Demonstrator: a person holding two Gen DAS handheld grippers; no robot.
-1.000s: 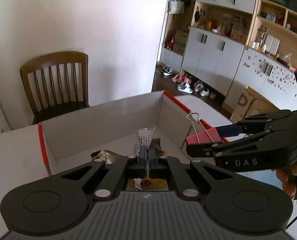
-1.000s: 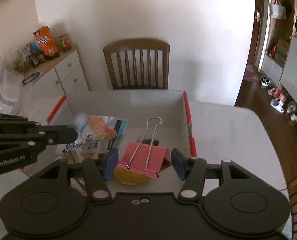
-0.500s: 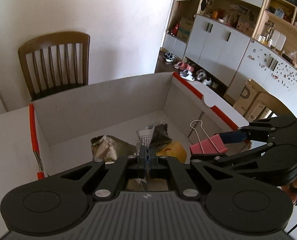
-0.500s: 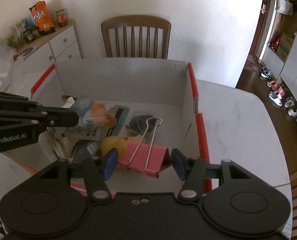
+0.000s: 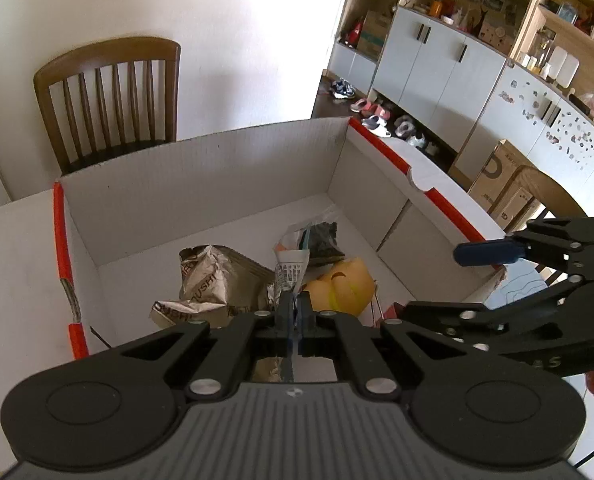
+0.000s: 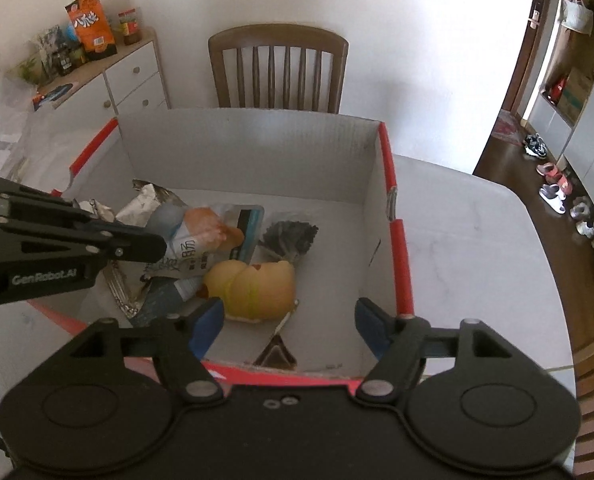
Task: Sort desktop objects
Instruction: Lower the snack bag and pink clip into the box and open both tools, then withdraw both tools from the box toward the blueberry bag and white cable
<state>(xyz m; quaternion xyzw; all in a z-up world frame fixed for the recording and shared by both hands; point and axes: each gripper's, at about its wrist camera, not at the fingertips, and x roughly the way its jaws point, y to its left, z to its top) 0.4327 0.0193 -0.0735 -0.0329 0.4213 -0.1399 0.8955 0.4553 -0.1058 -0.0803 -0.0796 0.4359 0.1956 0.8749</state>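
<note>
As its jaws are opening with nothing between them, my right claw [image 6: 287, 316] hangs over the near wall of the box [image 6: 393, 216] on the tabletop [image 6: 477, 248]. The clip [image 6: 275, 354] lies on the box floor directly under that gap, against the near wall and just beside the yellow toy [image 6: 253, 288]. It shows as a dark triangle, so I judge its long axis runs roughly the way the claw points. My left claw [image 5: 293, 312] is clenched, apparently pinching the edge of a packet [image 6: 201, 240] over the left half of the box. That puts it well apart from the clip, so my right is the nearer. The clip looks sorted; the packet, I judge, goes in next.
</note>
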